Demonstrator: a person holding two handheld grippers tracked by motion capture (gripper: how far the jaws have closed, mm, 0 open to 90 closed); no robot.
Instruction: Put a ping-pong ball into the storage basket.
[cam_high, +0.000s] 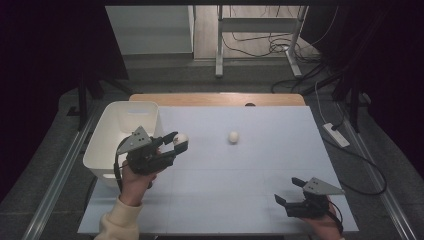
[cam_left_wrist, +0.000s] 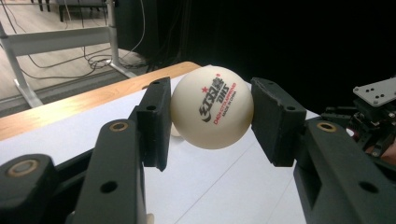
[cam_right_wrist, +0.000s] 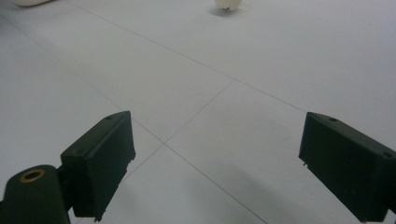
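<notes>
Room: a dark space is seen around a table (cam_high: 240, 210) covered in pale sheeting, with a wooden edge at the far side; cables and a metal stand are seen on the floor beyond.
Left gripper (cam_high: 177, 139): it is held above the table near the left edge, just beside the white bin (cam_high: 107, 145); its jaws are pinched on a white ping-pong ball (cam_left_wrist: 212, 106) (red and black print is legible on it in the left gripper view); the ball is pressed from both sides by the black pads and is lifted clear of the surface.
Second ball (cam_high: 233, 136): a second white ball is seen resting on the sheet near the middle of the table, well apart from both grippers; it is also seen at the top of the right gripper view (cam_right_wrist: 227, 4).
Right gripper (cam_high: 289, 192): it is held low near the table's near right corner; its jaws are spread wide, with nothing between them but bare sheet.
Bin: it is placed at the table's left edge; its contents cannot be told.
</notes>
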